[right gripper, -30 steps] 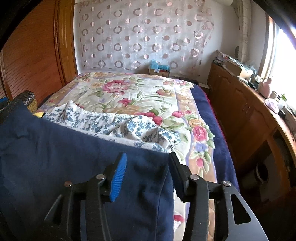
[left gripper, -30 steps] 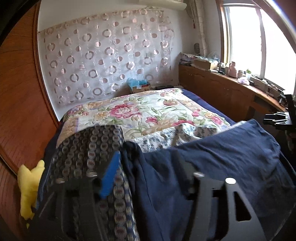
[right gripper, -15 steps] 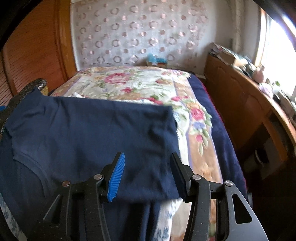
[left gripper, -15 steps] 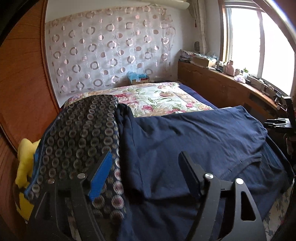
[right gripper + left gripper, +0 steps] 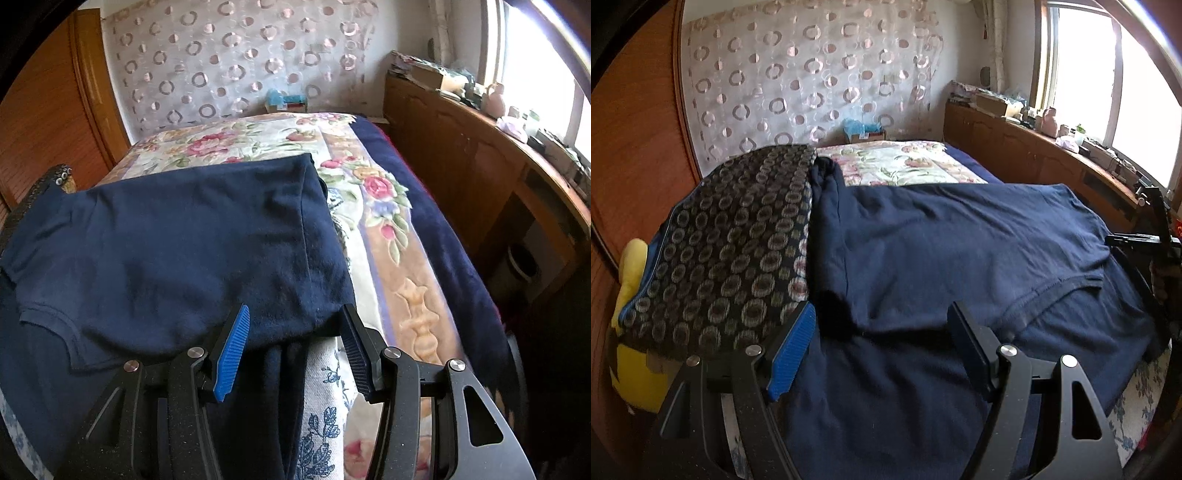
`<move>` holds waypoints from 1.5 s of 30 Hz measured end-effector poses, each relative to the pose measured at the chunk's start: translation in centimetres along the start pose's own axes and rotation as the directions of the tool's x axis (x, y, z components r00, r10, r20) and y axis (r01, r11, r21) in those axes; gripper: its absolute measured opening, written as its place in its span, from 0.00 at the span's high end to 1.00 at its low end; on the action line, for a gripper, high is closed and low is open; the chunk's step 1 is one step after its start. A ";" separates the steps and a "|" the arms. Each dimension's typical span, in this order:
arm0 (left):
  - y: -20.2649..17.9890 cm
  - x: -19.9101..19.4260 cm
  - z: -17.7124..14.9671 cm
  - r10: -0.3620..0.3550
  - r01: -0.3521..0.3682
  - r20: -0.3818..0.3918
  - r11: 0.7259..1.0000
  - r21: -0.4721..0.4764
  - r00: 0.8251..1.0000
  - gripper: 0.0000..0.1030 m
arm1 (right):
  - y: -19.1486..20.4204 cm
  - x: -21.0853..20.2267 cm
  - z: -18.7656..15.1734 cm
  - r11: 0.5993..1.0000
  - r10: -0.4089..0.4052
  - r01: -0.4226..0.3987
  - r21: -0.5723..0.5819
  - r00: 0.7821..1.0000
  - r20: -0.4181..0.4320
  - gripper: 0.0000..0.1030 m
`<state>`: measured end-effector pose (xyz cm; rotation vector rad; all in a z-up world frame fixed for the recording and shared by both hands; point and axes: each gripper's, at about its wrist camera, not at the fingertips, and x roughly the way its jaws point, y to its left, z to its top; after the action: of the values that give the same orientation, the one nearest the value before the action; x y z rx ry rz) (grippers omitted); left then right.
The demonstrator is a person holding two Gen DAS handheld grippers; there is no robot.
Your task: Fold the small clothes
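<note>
A navy blue T-shirt [image 5: 942, 251] lies folded over on the bed, its upper layer with a sleeve hem resting on the lower layer; it also shows in the right wrist view [image 5: 177, 251]. My left gripper [image 5: 882, 350] is open and empty just above the shirt's near left part. My right gripper [image 5: 295, 343] is open and empty over the shirt's near right edge. The right gripper also shows at the far right of the left wrist view [image 5: 1152, 236].
A dark circle-patterned garment [image 5: 738, 243] lies left of the shirt over a yellow plush toy [image 5: 635, 328]. A blue-and-white floral cloth [image 5: 325, 417] lies under the shirt on the flowered quilt [image 5: 373, 206]. A wooden cabinet [image 5: 480, 166] runs along the right.
Both grippers have let go of the shirt's top part, laid it down over the lower part, and pulled back toward the near edge with jaws open.
</note>
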<state>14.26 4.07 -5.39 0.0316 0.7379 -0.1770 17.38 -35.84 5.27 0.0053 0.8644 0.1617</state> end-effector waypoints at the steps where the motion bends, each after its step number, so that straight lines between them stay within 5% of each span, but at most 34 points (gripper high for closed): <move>1: 0.1 -0.2 -0.4 -0.001 0.001 0.000 1.000 -0.004 1.000 0.27 | 0.1 0.1 0.1 1.000 0.006 -0.006 0.005 1.000 -0.002 0.49; 10: 0.4 -0.7 -0.9 0.027 -0.027 0.004 1.000 -0.003 1.000 0.28 | -0.5 0.2 -0.3 0.999 0.025 -0.025 0.027 1.000 -0.015 0.49; 17: 1.3 0.8 0.7 0.042 -0.042 -0.019 0.999 0.000 0.999 0.55 | -0.4 0.5 -0.5 0.998 0.040 -0.039 0.046 0.999 -0.014 0.49; 30: 0.9 3.9 2.5 0.114 -0.110 -0.071 0.992 0.064 0.991 0.72 | -0.1 0.3 -0.6 0.999 0.021 -0.021 0.033 1.000 -0.012 0.49; 38: 0.6 4.6 2.4 0.121 -0.115 -0.079 0.991 0.074 0.990 0.73 | 0.0 0.3 -0.6 1.000 0.012 -0.012 0.026 1.000 -0.012 0.49; 42: 0.5 4.9 2.4 0.134 -0.127 -0.083 0.988 0.084 0.988 0.91 | 0.2 0.3 -0.5 1.000 0.004 -0.004 0.017 1.000 -0.011 0.49; 45: 0.6 4.7 2.5 0.133 -0.127 -0.074 0.989 0.080 0.988 0.92 | 0.9 0.3 -0.1 0.999 -0.015 0.014 -0.050 1.000 -0.015 0.49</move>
<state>19.41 3.69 -6.68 0.1589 0.8052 -0.0791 17.35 -34.93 5.07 -0.0488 0.8749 0.1695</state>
